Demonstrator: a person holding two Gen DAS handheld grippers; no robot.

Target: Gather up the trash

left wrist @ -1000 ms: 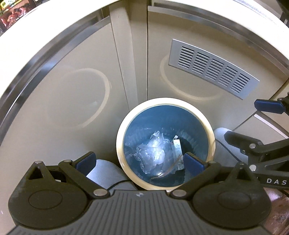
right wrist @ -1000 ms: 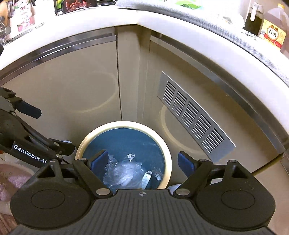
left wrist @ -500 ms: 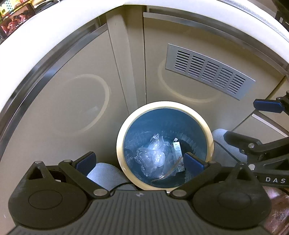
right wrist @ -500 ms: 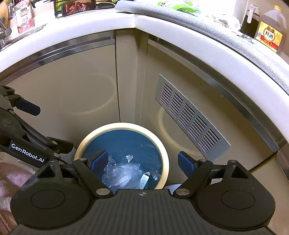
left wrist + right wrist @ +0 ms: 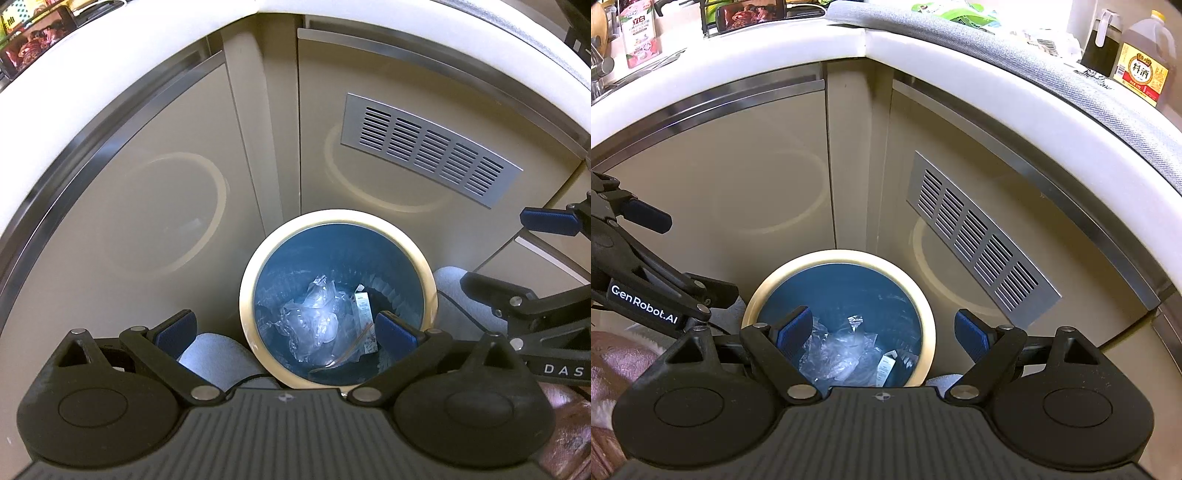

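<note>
Your bin (image 5: 246,295) stands in the cabinet corner, crumpled clear plastic (image 5: 314,325) and a small carton (image 5: 364,306) at its bottom, open floor only toward you. Your left gripper (image 5: 284,332) and right gripper (image 5: 882,334) hover above its cream rim, jaws released and empty. The vent grille (image 5: 979,236) is at two o'clock, the counter (image 5: 960,66) edge at twelve.

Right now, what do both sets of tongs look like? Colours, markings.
Both tongs, left and right, match: black linkage arms with silver pivot pins, blue pads, round black discs, a ribbed grey base. White lettering: "GenRobot.AI" on the left, "DAS" on the right.
</note>
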